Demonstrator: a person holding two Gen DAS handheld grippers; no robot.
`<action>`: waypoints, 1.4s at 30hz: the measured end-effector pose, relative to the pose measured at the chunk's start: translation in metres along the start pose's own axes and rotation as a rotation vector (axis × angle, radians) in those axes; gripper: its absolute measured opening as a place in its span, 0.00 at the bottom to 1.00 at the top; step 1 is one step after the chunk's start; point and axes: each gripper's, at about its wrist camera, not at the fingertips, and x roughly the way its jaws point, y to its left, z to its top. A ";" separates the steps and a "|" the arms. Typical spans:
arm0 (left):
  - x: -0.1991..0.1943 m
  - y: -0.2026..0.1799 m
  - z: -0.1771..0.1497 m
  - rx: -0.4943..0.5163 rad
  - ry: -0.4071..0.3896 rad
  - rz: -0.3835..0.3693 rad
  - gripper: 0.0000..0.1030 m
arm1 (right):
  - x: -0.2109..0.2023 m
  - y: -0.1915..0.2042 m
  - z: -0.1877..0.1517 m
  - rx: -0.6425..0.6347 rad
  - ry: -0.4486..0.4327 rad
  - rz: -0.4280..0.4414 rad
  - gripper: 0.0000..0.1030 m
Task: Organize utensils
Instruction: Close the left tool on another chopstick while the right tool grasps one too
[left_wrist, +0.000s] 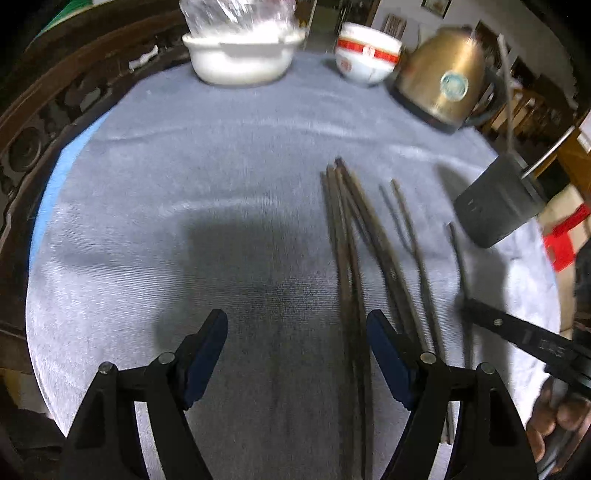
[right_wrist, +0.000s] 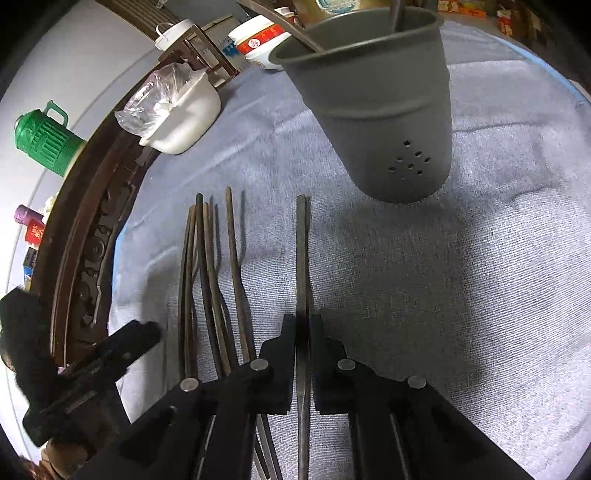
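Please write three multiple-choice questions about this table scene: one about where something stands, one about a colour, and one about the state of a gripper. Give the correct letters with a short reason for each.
1. Where is the grey holder, seen from the right wrist camera?
A. on the cloth, beyond the chopsticks, to their right
B. inside the white pot
C. on the floor

2. What colour is the band on the small bowl?
A. blue
B. red
C. green

3. What is the right gripper doing?
A. open above bare cloth
B. shut on the kettle
C. shut on one chopstick

Answers:
1 A: the grey holder stands on the blue-grey cloth, past the loose chopsticks.
2 B: the small bowl has a red band.
3 C: the right gripper has its fingers pressed on the single chopstick; the left gripper is open.
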 end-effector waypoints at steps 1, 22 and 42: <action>0.004 -0.001 0.000 0.002 0.012 0.016 0.74 | 0.000 -0.001 0.000 0.001 -0.001 0.005 0.08; 0.005 0.017 0.004 0.030 0.060 0.049 0.05 | 0.002 0.013 0.002 -0.104 0.052 -0.059 0.08; -0.023 0.043 -0.008 -0.121 0.067 -0.075 0.48 | -0.003 0.011 0.005 -0.114 0.098 -0.107 0.11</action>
